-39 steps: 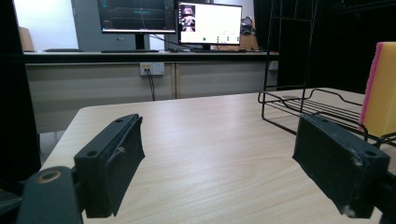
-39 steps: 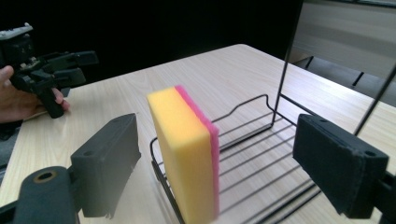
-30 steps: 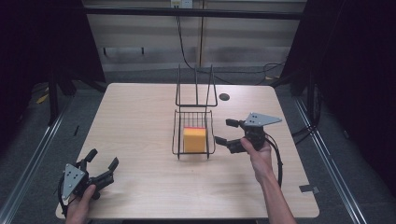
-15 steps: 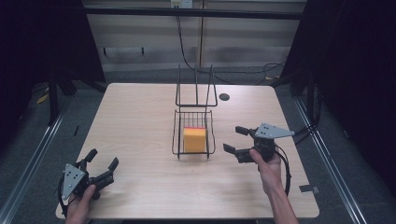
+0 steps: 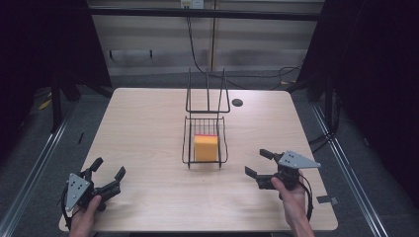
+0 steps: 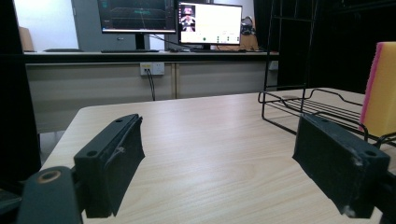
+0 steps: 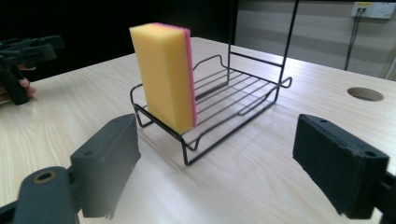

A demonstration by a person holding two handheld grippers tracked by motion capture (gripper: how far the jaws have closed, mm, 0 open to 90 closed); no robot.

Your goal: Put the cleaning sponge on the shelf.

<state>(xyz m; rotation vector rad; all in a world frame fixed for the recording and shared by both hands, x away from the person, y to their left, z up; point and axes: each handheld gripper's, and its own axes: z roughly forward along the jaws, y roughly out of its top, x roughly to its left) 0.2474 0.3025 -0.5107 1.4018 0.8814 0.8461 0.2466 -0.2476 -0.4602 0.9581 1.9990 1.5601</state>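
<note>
A yellow sponge with a pink back (image 5: 205,147) (image 7: 164,74) (image 6: 380,93) stands on edge at the near end of a black wire rack (image 5: 205,126) (image 7: 233,100) (image 6: 308,105) in the middle of the table. My right gripper (image 5: 257,164) is open and empty, low over the table to the right of the rack and apart from it. My left gripper (image 5: 106,170) is open and empty near the table's front left corner. In the right gripper view the left gripper (image 7: 23,51) appears far off at the left.
The light wooden table (image 5: 148,128) has a round cable hole (image 5: 237,102) behind the rack to the right. A cable (image 5: 197,54) hangs down the wall beyond the far edge. Monitors (image 6: 170,21) stand on a desk behind the table in the left gripper view.
My right gripper has drawn back from the rack toward the front right of the table, still open. The left gripper and the sponge have stayed put.
</note>
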